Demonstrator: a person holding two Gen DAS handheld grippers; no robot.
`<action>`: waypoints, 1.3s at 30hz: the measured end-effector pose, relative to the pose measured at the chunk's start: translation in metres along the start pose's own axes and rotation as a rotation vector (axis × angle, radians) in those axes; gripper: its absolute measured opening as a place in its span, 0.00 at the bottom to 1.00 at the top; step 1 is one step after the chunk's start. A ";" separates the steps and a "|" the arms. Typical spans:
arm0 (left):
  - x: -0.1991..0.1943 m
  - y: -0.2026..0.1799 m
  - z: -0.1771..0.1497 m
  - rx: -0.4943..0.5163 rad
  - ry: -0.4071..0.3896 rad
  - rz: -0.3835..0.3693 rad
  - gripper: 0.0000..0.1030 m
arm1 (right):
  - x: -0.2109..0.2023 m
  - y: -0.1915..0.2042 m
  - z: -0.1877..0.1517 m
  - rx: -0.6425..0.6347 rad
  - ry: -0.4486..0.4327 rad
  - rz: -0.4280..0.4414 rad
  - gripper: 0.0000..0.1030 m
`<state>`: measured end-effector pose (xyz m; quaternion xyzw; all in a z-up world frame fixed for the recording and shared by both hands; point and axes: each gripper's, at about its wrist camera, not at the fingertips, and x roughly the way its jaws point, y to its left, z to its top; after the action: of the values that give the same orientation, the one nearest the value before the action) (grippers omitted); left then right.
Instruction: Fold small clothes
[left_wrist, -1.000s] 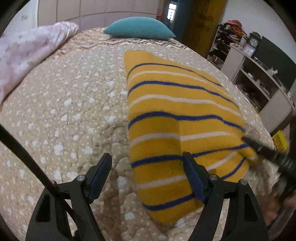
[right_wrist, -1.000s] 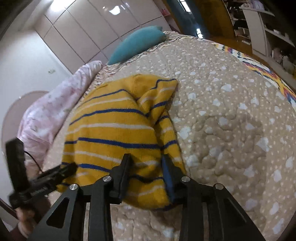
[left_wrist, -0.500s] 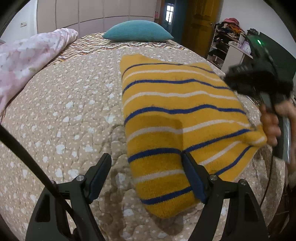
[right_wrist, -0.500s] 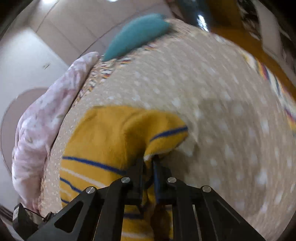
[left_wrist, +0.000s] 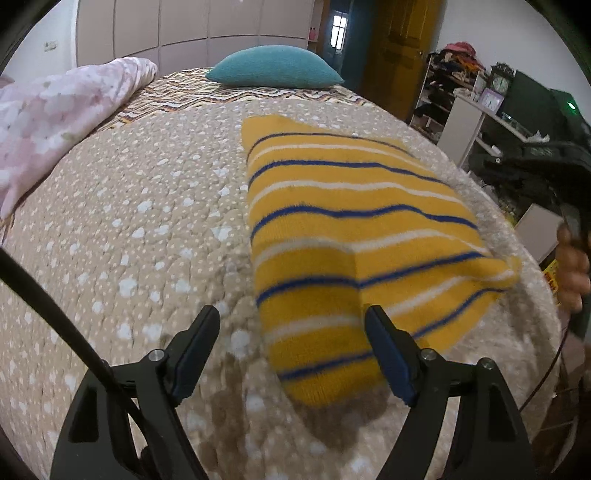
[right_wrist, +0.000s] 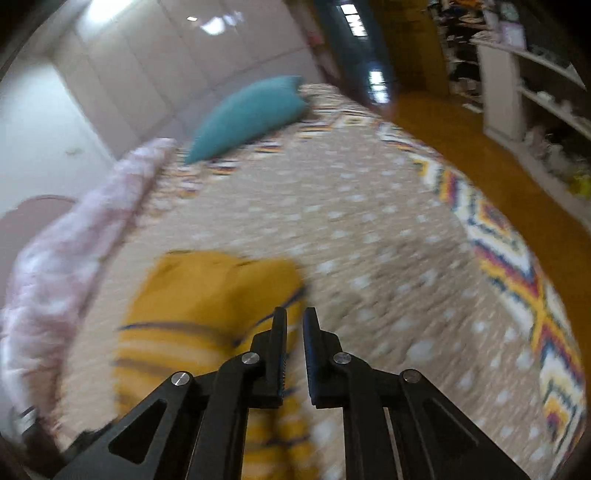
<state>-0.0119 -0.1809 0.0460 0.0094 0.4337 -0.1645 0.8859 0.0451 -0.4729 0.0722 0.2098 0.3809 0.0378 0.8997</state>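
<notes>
Yellow knit with blue and white stripes, the small sweater (left_wrist: 354, 236) lies on the beige dotted quilt (left_wrist: 140, 206), toward the right side of the bed and near its right edge. It already looks like a compact rectangle, with one layer laid over another at the near right corner, so I judge that the side folds are made and perhaps one last fold or some smoothing is left.

The left gripper (left_wrist: 291, 350) hangs over the near edge of the garment with its jaws spread wide and nothing between them. The right gripper (right_wrist: 294, 332) has its jaws almost pressed together, with a thin gap; the view is blurred, and I cannot tell if any cloth is between them.

Around it, a teal pillow (left_wrist: 275, 66) lies at the far end and a pink floral blanket (left_wrist: 55, 110) on the left, both well apart from the sweater. Nothing stands in the way of the folding.
</notes>
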 end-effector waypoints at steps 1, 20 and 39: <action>-0.006 0.000 -0.004 0.002 -0.004 -0.004 0.78 | -0.006 0.009 -0.007 -0.012 0.006 0.056 0.10; -0.026 0.045 -0.078 -0.042 0.002 0.165 0.83 | -0.052 0.045 -0.115 -0.124 -0.071 0.048 0.30; -0.028 0.048 -0.095 -0.039 -0.084 0.158 0.95 | 0.054 0.140 -0.131 -0.073 0.257 0.467 0.29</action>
<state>-0.0860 -0.1121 0.0019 0.0195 0.3973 -0.0857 0.9135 0.0041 -0.2875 0.0112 0.2528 0.4315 0.2844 0.8179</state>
